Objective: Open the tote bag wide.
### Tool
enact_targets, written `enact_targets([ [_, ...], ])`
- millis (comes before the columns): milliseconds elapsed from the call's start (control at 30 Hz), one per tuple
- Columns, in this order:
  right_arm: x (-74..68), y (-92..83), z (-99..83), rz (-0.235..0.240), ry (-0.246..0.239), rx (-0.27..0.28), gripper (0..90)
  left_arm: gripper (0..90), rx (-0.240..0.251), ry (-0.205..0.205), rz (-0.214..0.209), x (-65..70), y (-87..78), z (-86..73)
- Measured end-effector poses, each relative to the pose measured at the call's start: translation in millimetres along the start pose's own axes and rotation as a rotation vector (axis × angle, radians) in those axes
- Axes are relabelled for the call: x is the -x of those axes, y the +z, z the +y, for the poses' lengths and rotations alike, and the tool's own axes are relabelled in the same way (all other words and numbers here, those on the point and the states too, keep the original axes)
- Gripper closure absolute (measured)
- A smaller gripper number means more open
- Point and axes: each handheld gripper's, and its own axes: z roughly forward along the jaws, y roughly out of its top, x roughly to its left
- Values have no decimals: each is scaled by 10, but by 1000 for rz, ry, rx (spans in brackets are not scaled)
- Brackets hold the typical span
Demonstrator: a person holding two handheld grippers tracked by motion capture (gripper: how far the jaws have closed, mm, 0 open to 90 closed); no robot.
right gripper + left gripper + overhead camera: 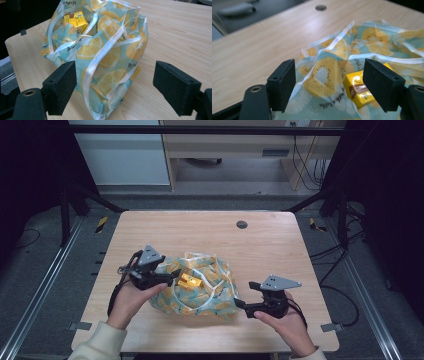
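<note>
One bag point(202, 287) is seen, light blue with a yellow lemon-slice print and white trim, lying crumpled on the wooden table point(210, 235), near the front edge and between the two grippers. One yellow box point(190, 280) is counted inside its open mouth; in the right gripper view a second yellow face point(67, 18) is seen beside the box point(78, 21), and whether that is another box cannot be told. Two white handle straps point(100, 57) are seen draped over the bag point(100, 50). One round dark hole point(242, 224) is noted in the table's far part.

Small dark script is printed on the fabric point(332, 104), too small and creased to be read. A brown label point(358, 89) is carried on the box point(357, 87); its print cannot be read.

The bag's long axis runs roughly left to right across the table in the high view, with the mouth turned up and toward the left gripper.

The left gripper point(172, 276) is held at the bag's left rim, jaws wide apart; a fold of the fabric point(322, 75) rises between them but is not pressed by the pads. The right gripper point(239, 304) is held just beside the bag's right end, jaws spread wide, nothing gripped; the bag is seen ahead of them, untouched.
</note>
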Motion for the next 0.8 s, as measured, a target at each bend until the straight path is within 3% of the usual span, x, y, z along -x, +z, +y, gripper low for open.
enact_targets([
  [33, 2, 1, -2, 0, -1, -1, 194, 261, -39, 1, 3, -41, 121, 47],
  [167, 3, 14, 4, -1, -1, 2, 206, 267, -66, -27, -27, -137, 294, 27],
  [233, 2, 13, 7, -1, -4, 4, 212, 378, -91, -41, -60, -152, 327, -2],
  [333, 8, 10, 2, -5, 0, 5, 221, 642, -102, -22, -58, -123, 303, -18],
  [467, 22, 2, 2, -11, 3, 7, 232, 848, -48, -13, -54, -67, 202, -23],
  [600, 25, 0, 4, -24, 7, 10, 245, 885, 35, -20, -60, -13, 5, -78],
  [667, 22, 2, 7, -29, 7, 13, 251, 885, 44, -19, -68, -6, -20, -86],
  [700, 21, 6, 14, -32, 5, 16, 261, 885, 84, -29, -107, 38, -133, -138],
  [800, 17, 11, 24, -38, 3, 20, 285, 885, 123, -34, -161, 98, -259, -215],
])
